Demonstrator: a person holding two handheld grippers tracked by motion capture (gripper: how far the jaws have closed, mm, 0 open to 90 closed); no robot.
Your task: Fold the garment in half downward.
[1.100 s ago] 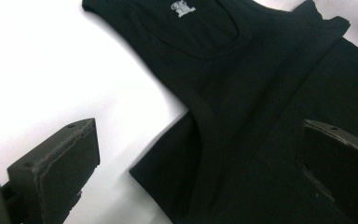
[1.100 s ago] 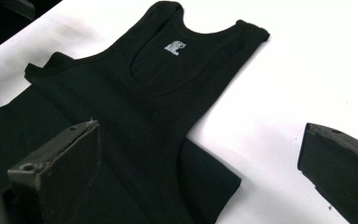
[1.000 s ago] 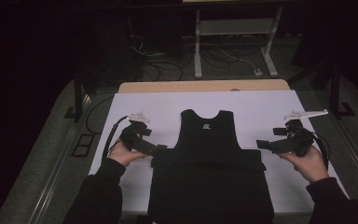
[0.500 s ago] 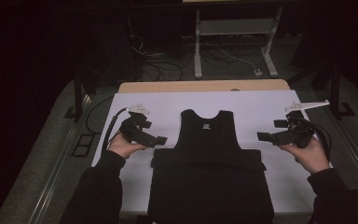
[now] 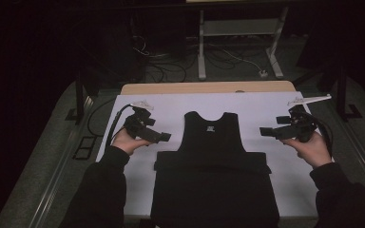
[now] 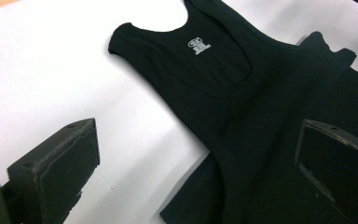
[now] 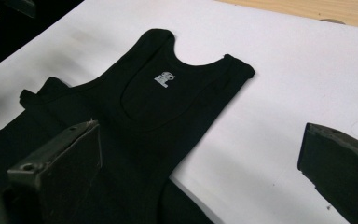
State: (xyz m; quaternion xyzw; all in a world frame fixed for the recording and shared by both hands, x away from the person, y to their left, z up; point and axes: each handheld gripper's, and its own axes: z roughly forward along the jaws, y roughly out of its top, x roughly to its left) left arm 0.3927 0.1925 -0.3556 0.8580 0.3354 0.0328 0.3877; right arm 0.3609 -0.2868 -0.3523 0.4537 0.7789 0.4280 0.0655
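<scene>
Flanking the black tank top [image 5: 212,137] with both hand-held grippers apart.
Biting one layer risks dragging its fold crooked.

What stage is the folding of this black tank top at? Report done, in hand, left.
Done: the black tank top lies flat on the white sheet, on top of another dark garment. In hand: nothing; the left tongs and right tongs are open, flanking the top without touching it. Left: probably every fold; none shows on it.
</scene>
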